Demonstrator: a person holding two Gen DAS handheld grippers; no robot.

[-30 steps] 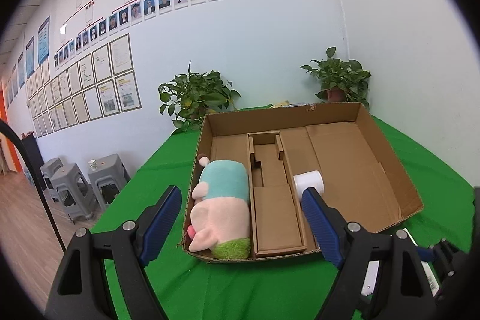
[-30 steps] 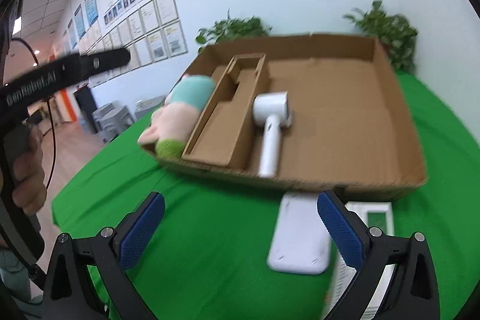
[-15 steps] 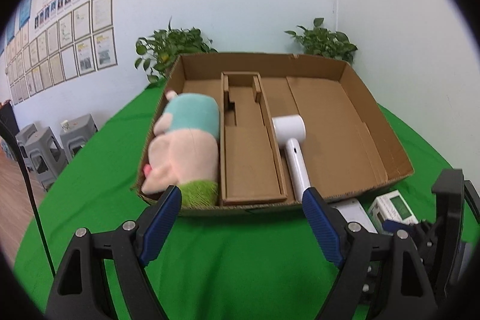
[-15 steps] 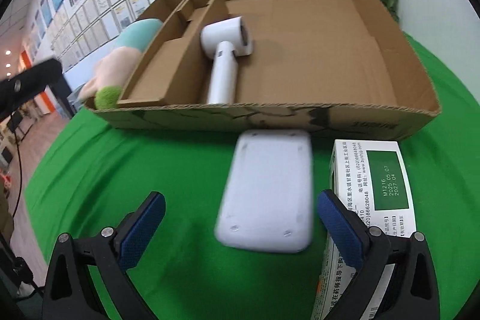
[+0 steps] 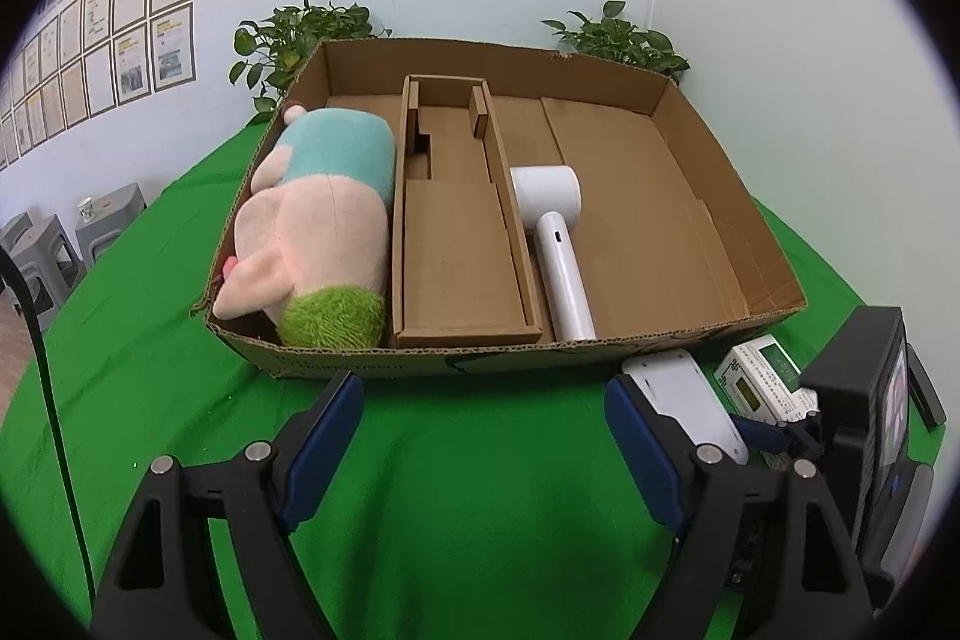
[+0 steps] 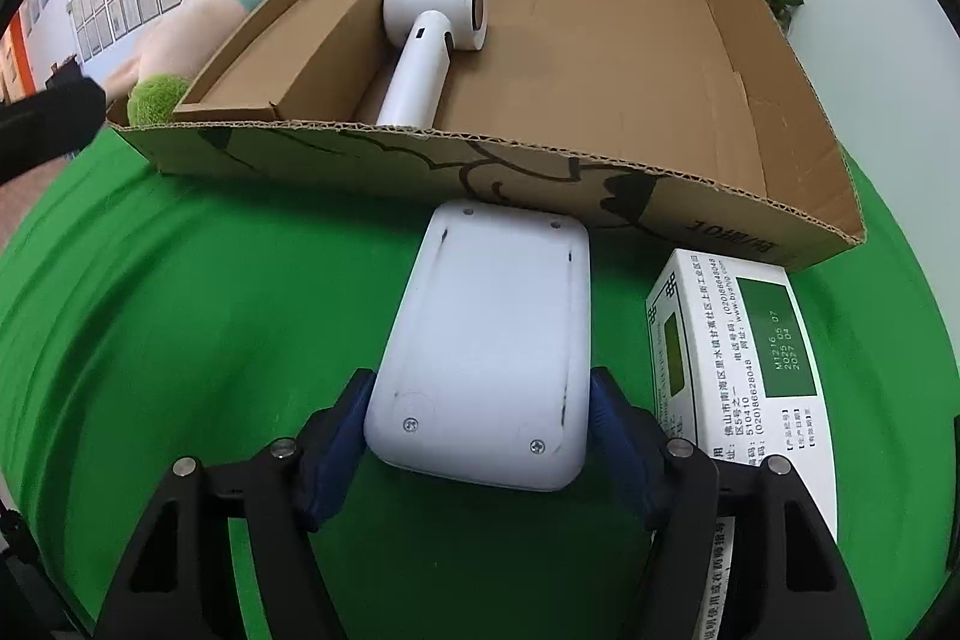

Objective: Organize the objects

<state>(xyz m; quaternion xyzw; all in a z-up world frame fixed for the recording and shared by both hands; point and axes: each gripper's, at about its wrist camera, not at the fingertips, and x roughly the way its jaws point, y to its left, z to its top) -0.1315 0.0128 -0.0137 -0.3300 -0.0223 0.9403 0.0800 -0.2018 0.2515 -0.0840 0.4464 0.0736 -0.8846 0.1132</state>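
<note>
**Right gripper closes on white device beside the sorting box**

The right gripper (image 6: pixel 480 424) straddles the near end of a flat white plastic device (image 6: pixel 492 340) lying underside up on the green tablecloth (image 6: pixel 198 328), its jaws having just been closing, its blue pads now against the casing's two long sides. The device is a rounded rectangle (screws at its corners, faint dark scuffs along both edges) whose long axis runs away from the gripper, its far end just short of the front wall of the cardboard box (image 6: pixel 540 178). Just beside it, on the right, lies a white-and-green printed carton (image 6: pixel 738 352), parallel to it. Inside the box a white hair dryer (image 5: pixel 555 238) lies with its handle toward the front wall and its barrel crosswise, next to a cardboard insert (image 5: pixel 462 244); a plush toy (image 5: pixel 318 226) fills the left compartment lengthwise. The left gripper (image 5: pixel 483 436) hangs with jaws spread and empty above the cloth, in front of the box.
</note>
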